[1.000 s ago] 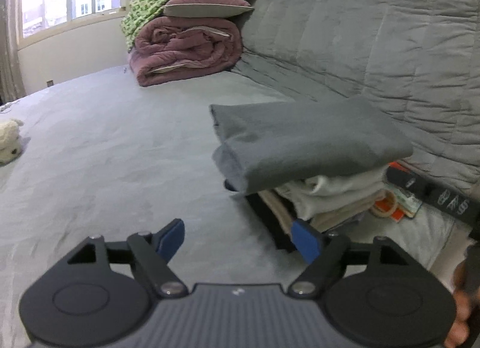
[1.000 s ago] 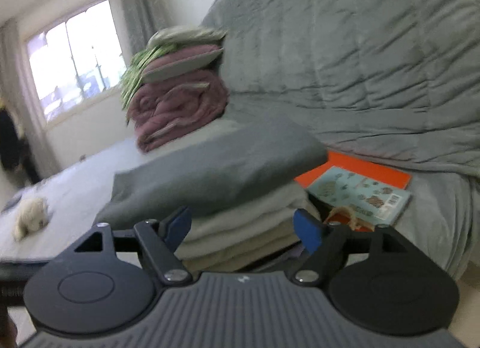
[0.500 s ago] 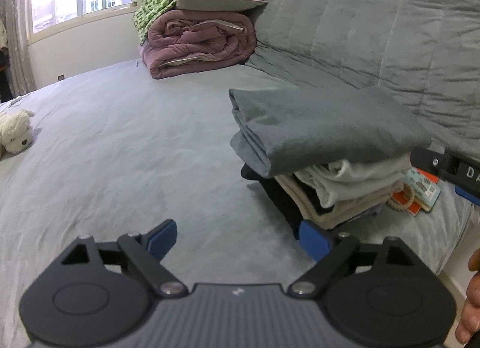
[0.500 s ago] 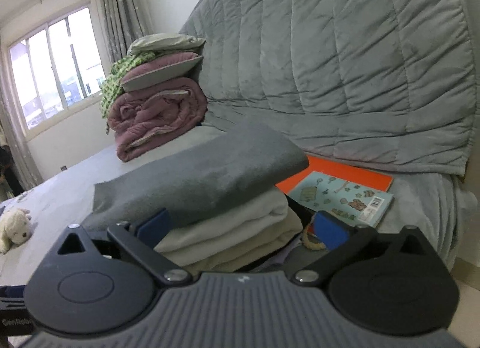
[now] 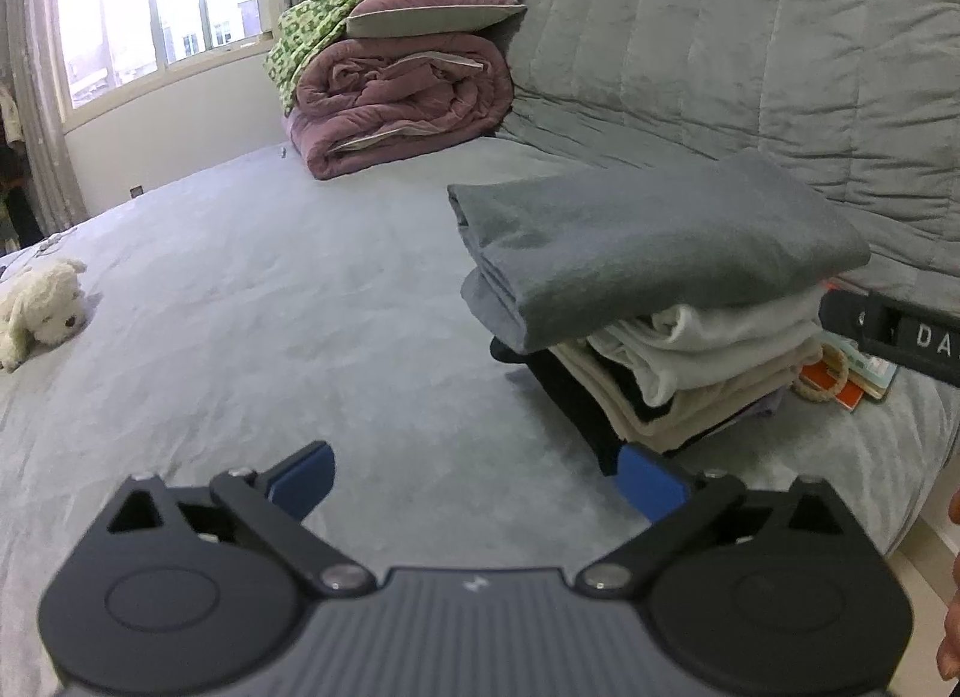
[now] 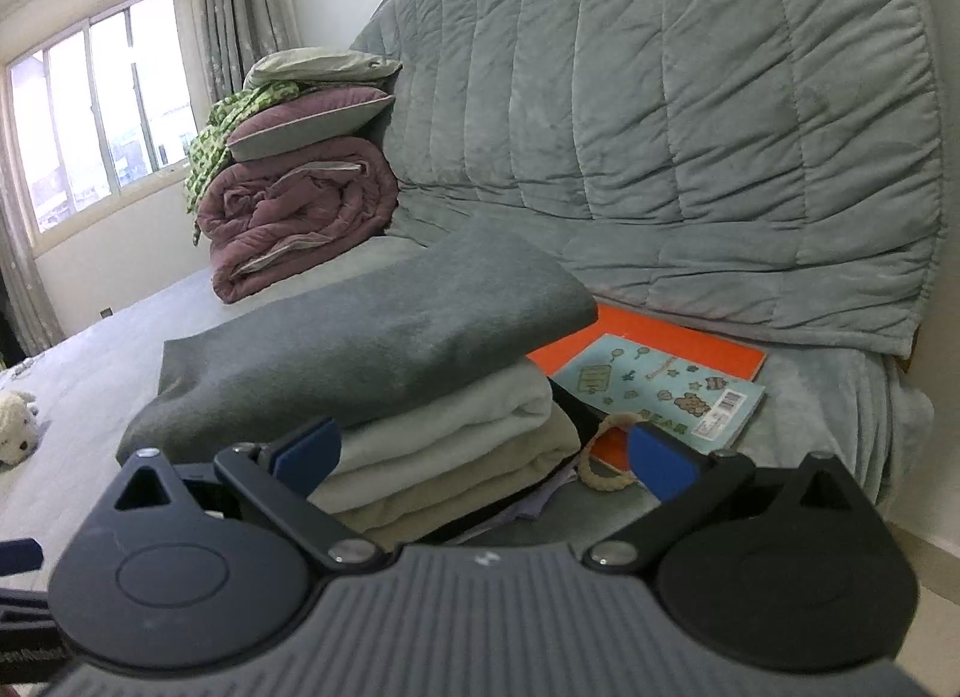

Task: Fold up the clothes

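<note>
A stack of folded clothes sits on the grey bed (image 5: 252, 301) near its right edge. A folded grey garment (image 5: 654, 235) (image 6: 360, 337) lies on top, over white (image 5: 720, 337), beige and black pieces. My left gripper (image 5: 477, 484) hovers over bare bed just left of the stack's near corner; its jaws are still opening and hold nothing. My right gripper (image 6: 486, 457) stands open in front of the stack's right side, clear of the cloth. Part of the right gripper's body (image 5: 894, 331) shows at the left wrist view's right edge.
A rolled mauve quilt (image 5: 402, 96) with pillows and a green patterned cloth lies at the far end of the bed. The quilted grey headboard cover (image 6: 690, 114) rises behind. An orange book, a pale blue booklet (image 6: 660, 391) and a rope ring (image 6: 600, 457) lie beside the stack. A white plush toy (image 5: 42, 319) is far left.
Both grippers' jaws have spread wider. Both views have shifted slightly, with the stack now sitting a little farther from the left gripper. The grey garment lies released on top of the stack.
</note>
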`<state>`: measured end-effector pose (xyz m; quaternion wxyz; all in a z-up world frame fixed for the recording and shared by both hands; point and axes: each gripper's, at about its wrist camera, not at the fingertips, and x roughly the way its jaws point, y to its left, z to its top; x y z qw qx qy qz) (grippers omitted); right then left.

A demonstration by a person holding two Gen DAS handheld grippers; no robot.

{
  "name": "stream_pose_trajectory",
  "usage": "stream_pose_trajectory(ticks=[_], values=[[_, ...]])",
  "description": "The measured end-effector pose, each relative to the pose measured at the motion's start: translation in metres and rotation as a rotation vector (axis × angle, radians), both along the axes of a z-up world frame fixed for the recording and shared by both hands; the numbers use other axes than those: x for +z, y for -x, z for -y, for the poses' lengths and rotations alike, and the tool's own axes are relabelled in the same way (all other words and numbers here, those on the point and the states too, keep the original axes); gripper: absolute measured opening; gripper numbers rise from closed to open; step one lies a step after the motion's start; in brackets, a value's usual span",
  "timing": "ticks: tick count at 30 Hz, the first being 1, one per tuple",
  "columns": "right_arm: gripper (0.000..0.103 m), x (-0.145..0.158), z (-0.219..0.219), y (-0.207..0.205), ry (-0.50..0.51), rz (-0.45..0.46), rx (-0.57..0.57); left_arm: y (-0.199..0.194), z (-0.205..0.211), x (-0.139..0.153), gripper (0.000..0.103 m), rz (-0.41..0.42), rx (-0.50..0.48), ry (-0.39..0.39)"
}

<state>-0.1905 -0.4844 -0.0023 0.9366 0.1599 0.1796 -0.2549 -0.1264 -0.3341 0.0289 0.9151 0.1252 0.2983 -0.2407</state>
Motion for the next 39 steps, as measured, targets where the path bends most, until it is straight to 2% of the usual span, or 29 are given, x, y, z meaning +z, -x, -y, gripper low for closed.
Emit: stream_pose_trajectory(ticks=[24,39], values=[[0.103,-0.004,-0.010,-0.009,0.052,-0.086,0.011,-0.001,0.005,-0.008,0.102,-0.021,0.000,-0.059],[0.103,-0.006,-0.014,-0.012,0.077,-0.114,0.016,0.000,0.008,-0.008,0.102,-0.022,-0.011,-0.063]])
